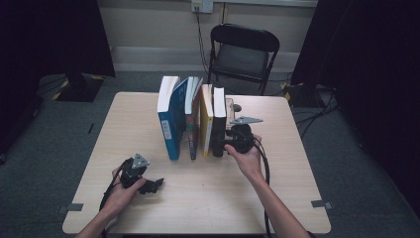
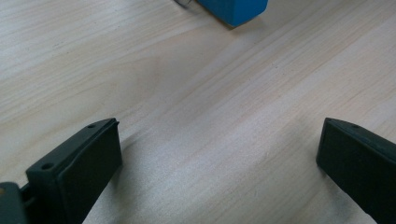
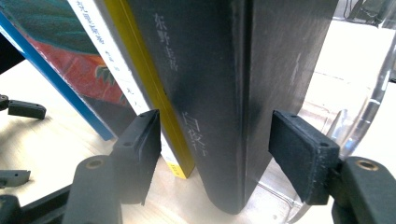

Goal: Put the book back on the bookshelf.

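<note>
Row of books standing mid-table, right gripper straddling the black one.

The wooden table (image 1: 148, 114) is sitting on grey carpet with a folding chair (image 1: 242, 49) behind it, its front half lying bare. The black book (image 3: 219, 93) is standing upright at the row's right end beside the yellow book (image 3: 140, 79), between the right gripper (image 3: 215, 144)'s spread jaws, pads not pressing. The left gripper (image 2: 219, 154) is resting wide apart over bare wood.

We see a dim, soft high view with black side curtains (image 1: 49, 34); the table (image 1: 148, 208) is brighter, and close views blur slightly.
</note>
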### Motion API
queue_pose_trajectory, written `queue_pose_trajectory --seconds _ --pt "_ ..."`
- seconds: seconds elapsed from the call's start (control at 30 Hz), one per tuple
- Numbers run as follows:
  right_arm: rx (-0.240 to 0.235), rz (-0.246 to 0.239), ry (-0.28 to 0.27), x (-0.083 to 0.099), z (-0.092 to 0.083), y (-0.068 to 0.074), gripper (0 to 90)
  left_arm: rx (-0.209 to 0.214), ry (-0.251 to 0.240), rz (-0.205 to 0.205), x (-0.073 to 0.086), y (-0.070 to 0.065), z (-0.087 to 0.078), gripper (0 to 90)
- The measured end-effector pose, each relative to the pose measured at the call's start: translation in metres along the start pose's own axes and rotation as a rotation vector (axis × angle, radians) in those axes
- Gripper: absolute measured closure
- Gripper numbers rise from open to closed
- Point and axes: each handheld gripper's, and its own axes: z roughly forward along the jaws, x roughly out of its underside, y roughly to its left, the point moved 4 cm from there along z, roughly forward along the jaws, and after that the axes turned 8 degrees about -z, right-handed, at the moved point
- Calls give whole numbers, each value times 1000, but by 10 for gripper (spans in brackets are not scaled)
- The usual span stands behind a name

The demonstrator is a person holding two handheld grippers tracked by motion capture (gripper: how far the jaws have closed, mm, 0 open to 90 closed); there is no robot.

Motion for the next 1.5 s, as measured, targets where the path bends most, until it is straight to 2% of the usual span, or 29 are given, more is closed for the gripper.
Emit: queue_pose_trajectory --seconds 0.2,0.27,0.4,0.53,0.87,1.07,1.23,1.5 --pt "-18 3 -18 2 -11 0 308 -11 -2 -11 -1 2 1 0" --pt "-9 3 -22 2 -16 -1 258 -13 -1 -16 -1 2 1 0" --pt "-23 8 -37 1 -25 -3 243 -14 -4 -20 -2 2 2 0" --pt "-7 5 -31 3 -32 -5 183 -14 -4 -21 -2 2 2 0" --pt "10 46 -75 20 -61 -14 144 -17 -5 -17 -1 3 1 0" --pt "36 46 -65 38 -82 -16 140 -19 -2 -21 -1 4 0 0" --pt "71 64 -43 60 -95 -24 140 -25 -9 -29 -1 5 0 0" --pt "102 106 66 109 -98 -37 140 -26 -9 -30 -1 5 0 0"
